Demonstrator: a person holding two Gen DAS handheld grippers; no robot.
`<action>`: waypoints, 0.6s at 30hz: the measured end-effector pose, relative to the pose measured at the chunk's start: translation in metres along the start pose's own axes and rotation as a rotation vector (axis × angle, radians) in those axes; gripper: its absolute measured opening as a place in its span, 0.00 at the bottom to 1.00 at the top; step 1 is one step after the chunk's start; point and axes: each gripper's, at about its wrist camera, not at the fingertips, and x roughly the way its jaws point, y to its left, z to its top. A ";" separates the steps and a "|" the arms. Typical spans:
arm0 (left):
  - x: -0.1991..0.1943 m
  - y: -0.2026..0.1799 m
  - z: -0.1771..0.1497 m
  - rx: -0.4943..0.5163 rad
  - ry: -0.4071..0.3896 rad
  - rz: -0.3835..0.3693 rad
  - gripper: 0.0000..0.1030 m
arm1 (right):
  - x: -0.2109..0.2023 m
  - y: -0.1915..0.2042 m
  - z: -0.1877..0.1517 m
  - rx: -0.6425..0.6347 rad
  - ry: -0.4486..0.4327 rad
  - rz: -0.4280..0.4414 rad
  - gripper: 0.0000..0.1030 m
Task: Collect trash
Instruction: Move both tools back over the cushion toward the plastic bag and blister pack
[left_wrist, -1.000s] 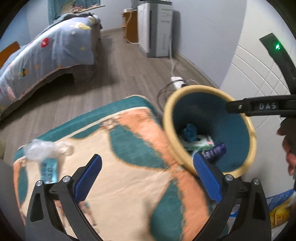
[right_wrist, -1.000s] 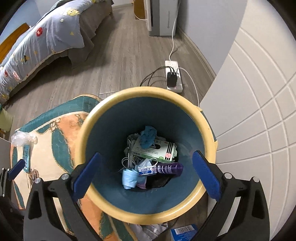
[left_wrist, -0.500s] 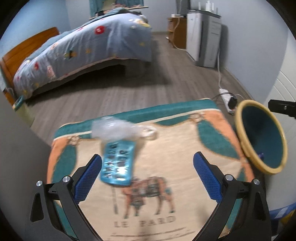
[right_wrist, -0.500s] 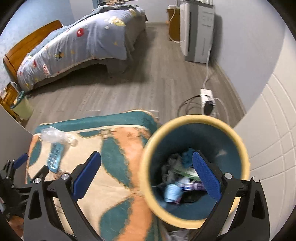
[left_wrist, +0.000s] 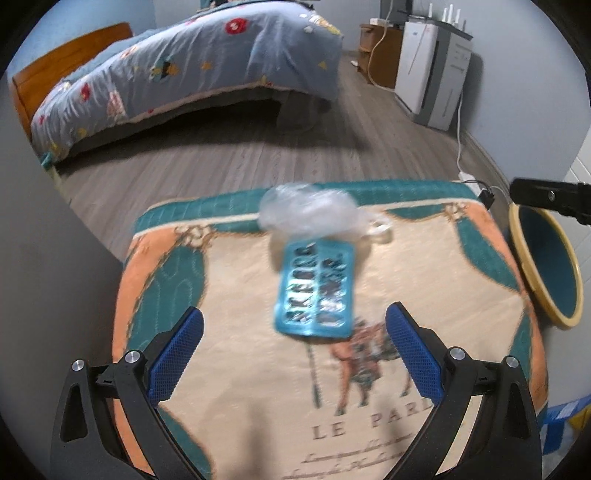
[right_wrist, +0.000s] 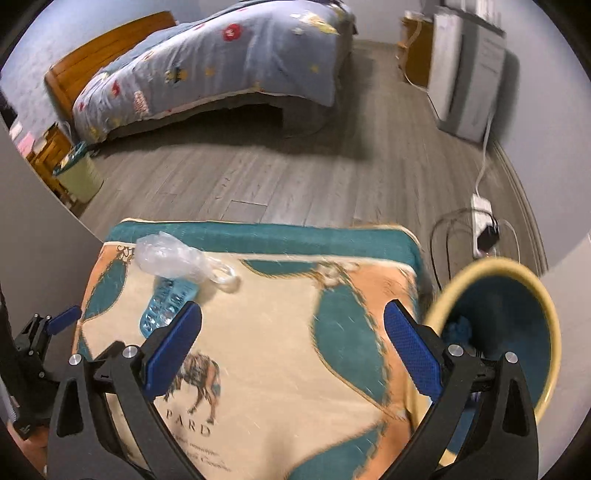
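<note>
A blue pill blister pack (left_wrist: 316, 290) lies on the patterned cushion (left_wrist: 240, 332), with a crumpled clear plastic bag (left_wrist: 308, 212) just beyond it. My left gripper (left_wrist: 293, 354) is open and empty, just short of the blister pack. The yellow bin with a teal inside (left_wrist: 546, 258) stands at the cushion's right edge. In the right wrist view the blister pack (right_wrist: 168, 304) and the bag (right_wrist: 170, 258) lie at the far left. My right gripper (right_wrist: 291, 349) is open and empty over the cushion (right_wrist: 277, 332), left of the bin (right_wrist: 509, 328).
A bed with a blue quilt (left_wrist: 184, 70) stands across the wood floor. A white appliance (left_wrist: 432, 85) and a power strip with cables (right_wrist: 484, 221) are by the right wall. A grey wall (left_wrist: 48, 277) borders the cushion on the left.
Both grippers have swung left, away from the bin, toward the cushion. The left gripper now faces the blister pack and bag closely. The bin has shifted to the right edge of both views.
</note>
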 end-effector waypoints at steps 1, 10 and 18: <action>0.000 0.005 -0.002 -0.006 0.004 -0.001 0.95 | 0.003 0.006 0.001 -0.015 -0.007 -0.002 0.94; 0.000 0.041 -0.007 -0.042 -0.002 0.005 0.95 | 0.051 0.077 0.016 -0.133 -0.003 0.000 0.94; 0.006 0.057 -0.008 -0.039 0.009 0.040 0.95 | 0.090 0.137 0.013 -0.283 0.019 0.011 0.73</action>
